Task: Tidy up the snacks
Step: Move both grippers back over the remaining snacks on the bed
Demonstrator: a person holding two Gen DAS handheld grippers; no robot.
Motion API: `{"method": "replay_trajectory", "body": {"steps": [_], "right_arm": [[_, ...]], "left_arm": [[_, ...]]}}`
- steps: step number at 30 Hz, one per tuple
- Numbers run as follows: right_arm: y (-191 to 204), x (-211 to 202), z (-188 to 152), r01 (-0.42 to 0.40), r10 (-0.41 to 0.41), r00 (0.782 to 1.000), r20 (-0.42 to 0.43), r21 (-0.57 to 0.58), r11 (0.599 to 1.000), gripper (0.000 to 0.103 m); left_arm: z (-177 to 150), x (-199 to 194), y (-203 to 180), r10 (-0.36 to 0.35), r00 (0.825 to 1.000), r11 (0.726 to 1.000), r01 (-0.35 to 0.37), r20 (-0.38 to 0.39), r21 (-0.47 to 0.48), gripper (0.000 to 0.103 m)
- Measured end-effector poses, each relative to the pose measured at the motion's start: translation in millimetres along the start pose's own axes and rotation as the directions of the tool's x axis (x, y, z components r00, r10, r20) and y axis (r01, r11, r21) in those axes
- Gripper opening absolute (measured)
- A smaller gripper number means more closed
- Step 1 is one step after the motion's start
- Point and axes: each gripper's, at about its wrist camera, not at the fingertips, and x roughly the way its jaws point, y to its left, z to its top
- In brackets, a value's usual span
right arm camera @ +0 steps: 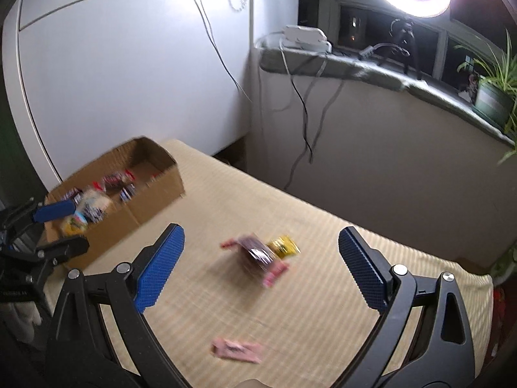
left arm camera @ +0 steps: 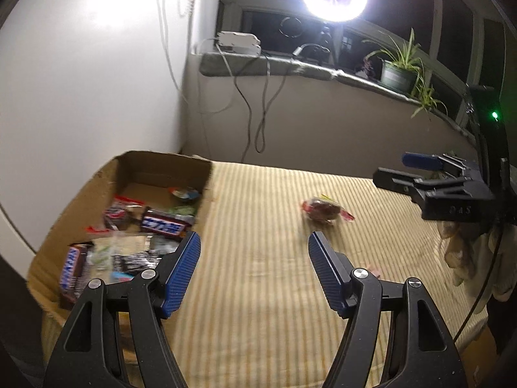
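Both claws gape wide and empty: left claw (left arm camera: pixel 253 242) beside the box (left arm camera: pixel 206 174) edge, right claw (right arm camera: pixel 261 236) before a wrapped snack (right arm camera: pixel 258 255) on open counter (right arm camera: pixel 323 291).

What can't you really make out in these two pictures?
- Loose snacks on the cloth: right wrist view, motion blur hides their labels.
- Pink wrapper: same view, blurred.
- Box contents: left wrist view, the left gripper's finger covers some.
- Plant: cut off by the edge.

left gripper (left arm camera: pixel 254 242) open, empty; snacks (left arm camera: pixel 135 236) in cardboard box (left arm camera: pixel 161 165).
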Motion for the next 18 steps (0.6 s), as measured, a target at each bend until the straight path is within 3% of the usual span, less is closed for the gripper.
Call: {"method": "replay_trajectory", "body": {"steps": [10, 13, 18], "right_arm": [[-12, -2, -61, -0.05, 0.042, 0.993, -0.106, -0.069, 0.996, 0.097], [-12, 1, -80, -0.083, 0.072, 0.986, -0.15, -0.065, 0.994, 0.091], [-6, 9, -101, -0.099, 0.082, 0.978, -0.192, -0.076, 0.992, 0.09]], "left_arm": [[6, 39, -31, -0.073, 0.995, 0.997, 0.074, -0.061, 0.012, 0.069], [7, 51, -38, -0.097, 0.992, 0.995, 0.098, -0.084, 0.013, 0.069], [10, 71, -49, -0.126, 0.985, 0.991, 0.129, -0.12, 0.022, 0.069]]}}
